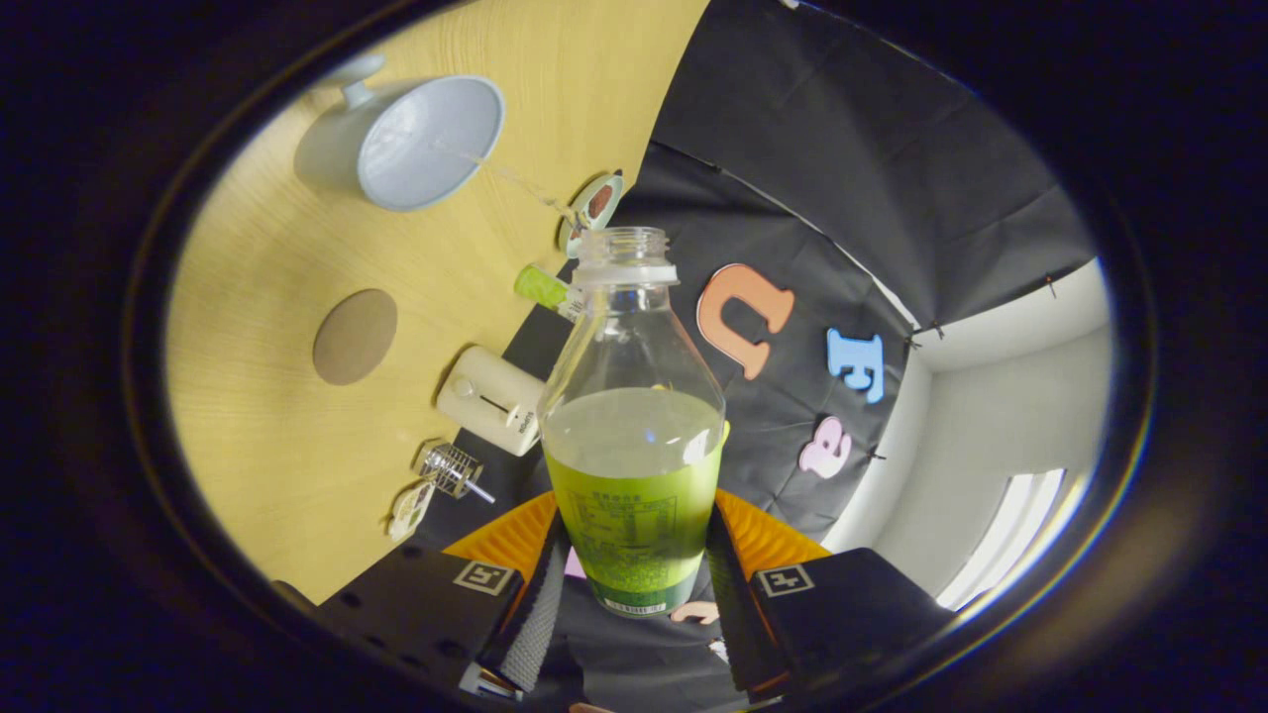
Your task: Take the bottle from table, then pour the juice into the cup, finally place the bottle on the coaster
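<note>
Between the gripper (634,584) fingers — clamped — one bottle (634,436); beyond, one cup (416,139), one coaster (355,337).

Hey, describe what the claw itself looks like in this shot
The claw has two black blocky housings, each bearing a small square black-and-white tag. Two long flat fingers with a fine ribbed texture reach forward from them. Behind the fingers sit orange ridged parts.
</note>
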A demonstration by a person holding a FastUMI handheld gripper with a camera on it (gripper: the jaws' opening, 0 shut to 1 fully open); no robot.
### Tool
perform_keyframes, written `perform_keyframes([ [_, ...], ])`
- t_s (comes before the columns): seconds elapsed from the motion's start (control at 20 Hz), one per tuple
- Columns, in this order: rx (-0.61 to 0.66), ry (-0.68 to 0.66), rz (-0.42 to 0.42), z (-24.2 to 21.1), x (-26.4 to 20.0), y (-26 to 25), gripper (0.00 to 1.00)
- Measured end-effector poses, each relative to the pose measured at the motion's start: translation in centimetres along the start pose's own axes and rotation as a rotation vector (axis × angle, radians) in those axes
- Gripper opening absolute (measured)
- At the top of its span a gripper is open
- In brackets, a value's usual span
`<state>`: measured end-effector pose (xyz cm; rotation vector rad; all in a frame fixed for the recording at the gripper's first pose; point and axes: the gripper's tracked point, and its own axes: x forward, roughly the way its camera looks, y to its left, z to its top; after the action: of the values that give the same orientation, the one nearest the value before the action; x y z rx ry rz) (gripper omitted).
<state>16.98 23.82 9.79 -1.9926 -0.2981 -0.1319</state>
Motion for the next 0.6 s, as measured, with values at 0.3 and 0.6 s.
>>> perform_keyframes([
  [0.3, -0.017, -0.007, -0.008, 0.07, 0.05, -0.25, 0.74],
  [0.6, -0.016, -0.006, -0.009, -0.02, 0.15, -0.3, 0.74],
])
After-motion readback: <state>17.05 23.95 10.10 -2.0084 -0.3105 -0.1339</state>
